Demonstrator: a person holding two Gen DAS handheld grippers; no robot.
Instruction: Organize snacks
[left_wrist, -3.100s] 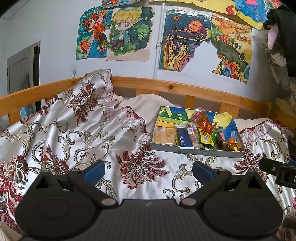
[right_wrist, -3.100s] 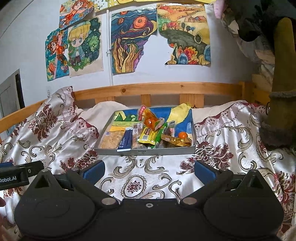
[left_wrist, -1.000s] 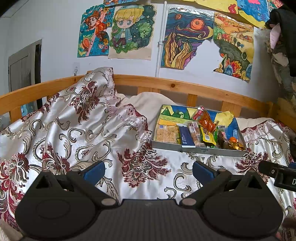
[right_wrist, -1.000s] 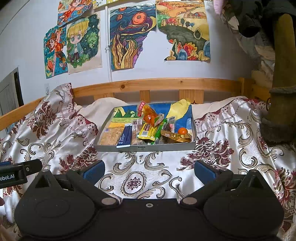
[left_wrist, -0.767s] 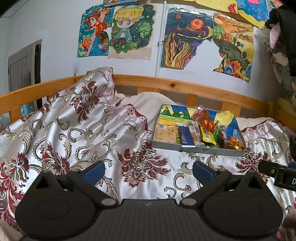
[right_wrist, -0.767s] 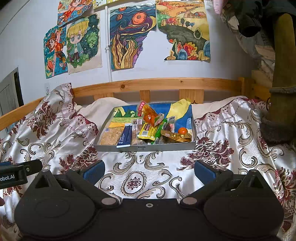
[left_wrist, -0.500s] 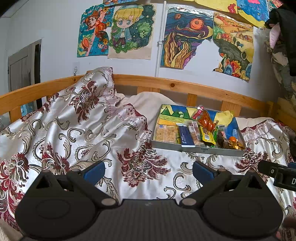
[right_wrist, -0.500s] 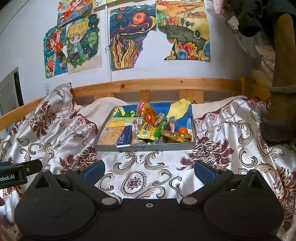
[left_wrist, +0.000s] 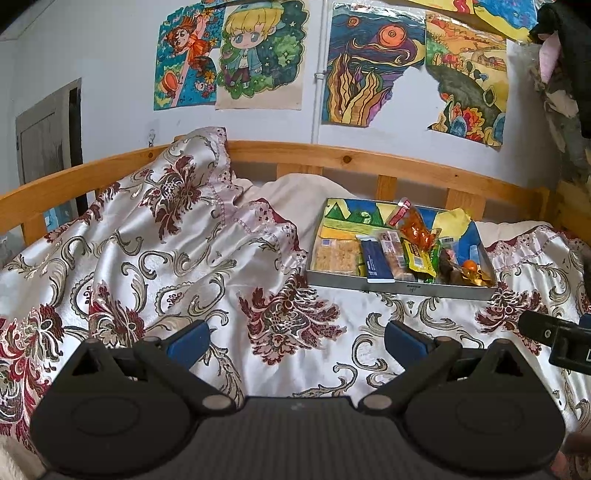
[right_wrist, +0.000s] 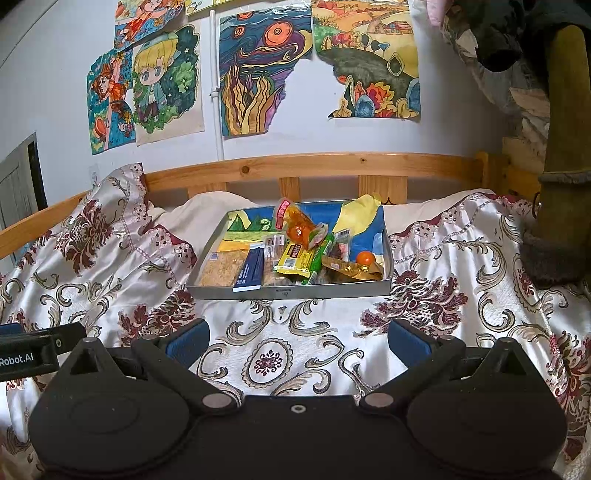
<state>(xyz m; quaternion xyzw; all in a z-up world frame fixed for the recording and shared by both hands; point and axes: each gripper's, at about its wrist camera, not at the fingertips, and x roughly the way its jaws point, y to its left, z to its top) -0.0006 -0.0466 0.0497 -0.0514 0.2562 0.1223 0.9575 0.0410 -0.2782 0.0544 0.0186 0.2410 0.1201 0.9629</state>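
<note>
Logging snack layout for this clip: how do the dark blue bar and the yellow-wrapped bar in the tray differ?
The dark blue bar lies flat and straight, its white end at the tray's near wall; the yellow-wrapped bar lies slanted on top of other packets. The blue one is plain and slim; the yellow one is wider, with a dark printed label. Both are sealed and lie in the tray, untouched by either gripper.

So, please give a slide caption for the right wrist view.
Open right gripper faces a snack-filled tray on the bed.
</note>
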